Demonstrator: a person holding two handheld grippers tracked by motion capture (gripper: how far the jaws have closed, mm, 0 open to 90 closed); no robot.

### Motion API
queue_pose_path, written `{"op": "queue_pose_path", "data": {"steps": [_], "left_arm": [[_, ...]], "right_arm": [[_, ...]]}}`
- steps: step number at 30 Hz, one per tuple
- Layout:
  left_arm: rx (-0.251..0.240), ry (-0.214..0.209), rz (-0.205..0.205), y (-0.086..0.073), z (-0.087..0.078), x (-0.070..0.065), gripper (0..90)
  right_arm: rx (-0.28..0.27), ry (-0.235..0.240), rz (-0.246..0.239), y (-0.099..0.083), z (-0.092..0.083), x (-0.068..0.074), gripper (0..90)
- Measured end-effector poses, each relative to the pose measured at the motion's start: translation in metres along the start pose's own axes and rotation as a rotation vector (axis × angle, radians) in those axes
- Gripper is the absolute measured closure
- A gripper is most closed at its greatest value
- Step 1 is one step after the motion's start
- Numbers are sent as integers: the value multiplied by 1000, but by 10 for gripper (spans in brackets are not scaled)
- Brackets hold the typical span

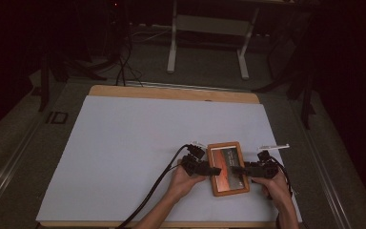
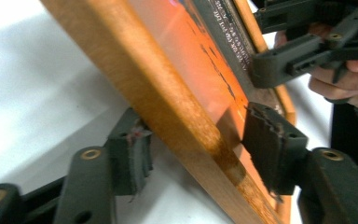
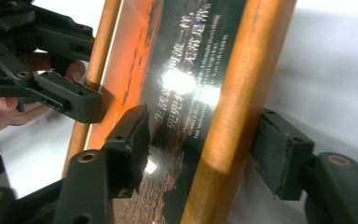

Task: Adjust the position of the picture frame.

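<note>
A: Checking the high view first: wooden picture frame (image 1: 228,168) lies flat on the white sheet (image 1: 138,143) covering the bench (image 1: 171,93), near the front edge, right of centre.

B: Grippers?

A: Left gripper (image 1: 213,169) comes in from the frame's left side, right gripper (image 1: 236,169) from its right side, each held in a hand, the left hand (image 1: 185,179) and the right hand (image 1: 274,183). Both sit at about mid-height of the frame.

B: Jaw state, left?

A: Left gripper view: jaws straddle the frame's wooden rail (image 2: 177,121), one over the orange print, one outside over the sheet. There are gaps on both sides, so no clamp; jaws are fairly wide around the rail (the inner pad looks chewed up).

B: Right?

A: Same story. Right gripper view: jaws sit either side of the near rail (image 3: 228,116), one over the glass with white lettering and a glare spot, one outside on the sheet side. The pads stand off the wood, so it is open and not holding. The other gripper shows across the frame at upper left (image 3: 81,100).

B: Is the frame lifted?

A: Can't tell from the gripper views; the high view reads flat on the sheet.
</note>
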State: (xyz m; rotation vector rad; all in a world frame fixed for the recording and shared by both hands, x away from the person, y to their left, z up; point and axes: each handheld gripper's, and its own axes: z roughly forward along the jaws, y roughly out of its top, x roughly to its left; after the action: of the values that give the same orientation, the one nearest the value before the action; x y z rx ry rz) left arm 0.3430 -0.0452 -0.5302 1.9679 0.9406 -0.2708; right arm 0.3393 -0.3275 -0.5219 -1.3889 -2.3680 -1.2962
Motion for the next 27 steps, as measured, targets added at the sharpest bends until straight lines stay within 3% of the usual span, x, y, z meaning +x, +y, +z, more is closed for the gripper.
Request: {"op": "queue_pose_path", "data": {"steps": [6, 9, 14, 20, 21, 27], "left_arm": [[-70, -54, -2, 5, -19, -9, 619], [-95, -39, 27, 8, -29, -15, 666], [-127, -18, 43, 9, -41, -14, 667], [-152, -12, 42, 8, -50, -12, 666], [-173, -9, 39, 7, -60, -10, 667], [-205, -3, 33, 7, -74, -7, 667]], "right_arm": [[-94, 37, -21, 3, -20, 5, 530], [-140, 55, -55, 5, -29, 11, 562], [-155, 37, -102, 11, -27, 23, 563], [-163, 46, -111, 14, -21, 30, 567], [-172, 50, -113, 16, -19, 34, 570], [-191, 65, -109, 20, -14, 42, 576]]}}
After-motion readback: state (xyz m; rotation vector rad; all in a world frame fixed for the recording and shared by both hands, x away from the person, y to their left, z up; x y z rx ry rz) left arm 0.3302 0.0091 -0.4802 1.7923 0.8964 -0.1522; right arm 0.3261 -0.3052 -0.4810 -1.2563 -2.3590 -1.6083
